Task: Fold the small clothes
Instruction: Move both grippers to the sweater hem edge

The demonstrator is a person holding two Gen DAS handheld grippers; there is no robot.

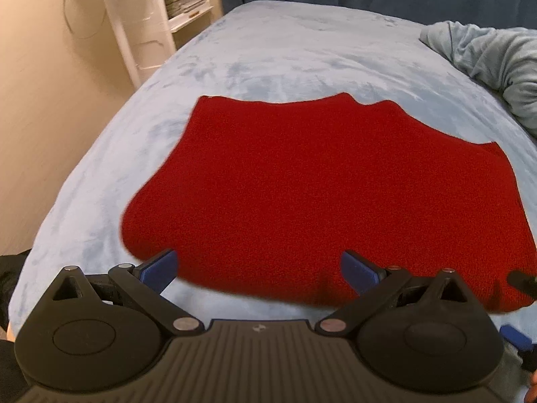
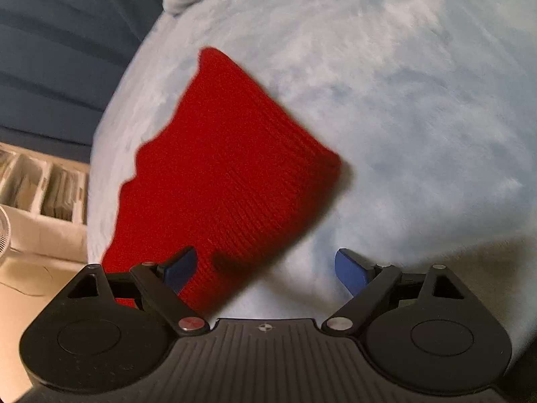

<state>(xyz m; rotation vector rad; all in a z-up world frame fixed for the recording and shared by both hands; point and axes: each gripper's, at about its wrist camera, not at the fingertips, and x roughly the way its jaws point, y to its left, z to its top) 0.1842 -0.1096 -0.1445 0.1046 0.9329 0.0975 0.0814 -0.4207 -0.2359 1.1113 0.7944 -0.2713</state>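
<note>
A red knitted garment (image 1: pixel 322 188) lies folded flat on the pale blue bed cover (image 1: pixel 285 50). My left gripper (image 1: pixel 258 270) is open and empty, its blue pads at the garment's near edge. In the right wrist view the same garment (image 2: pixel 228 174) lies to the left of centre on the bed cover (image 2: pixel 419 117). My right gripper (image 2: pixel 265 270) is open and empty, its left pad over the garment's near corner, its right pad over bare cover.
A crumpled grey-blue cloth (image 1: pixel 496 63) lies at the bed's far right. A white shelf unit (image 1: pixel 157 10) with papers stands beyond the bed's left edge, by a beige wall. A dark blue curtain (image 2: pixel 57 67) hangs behind the bed.
</note>
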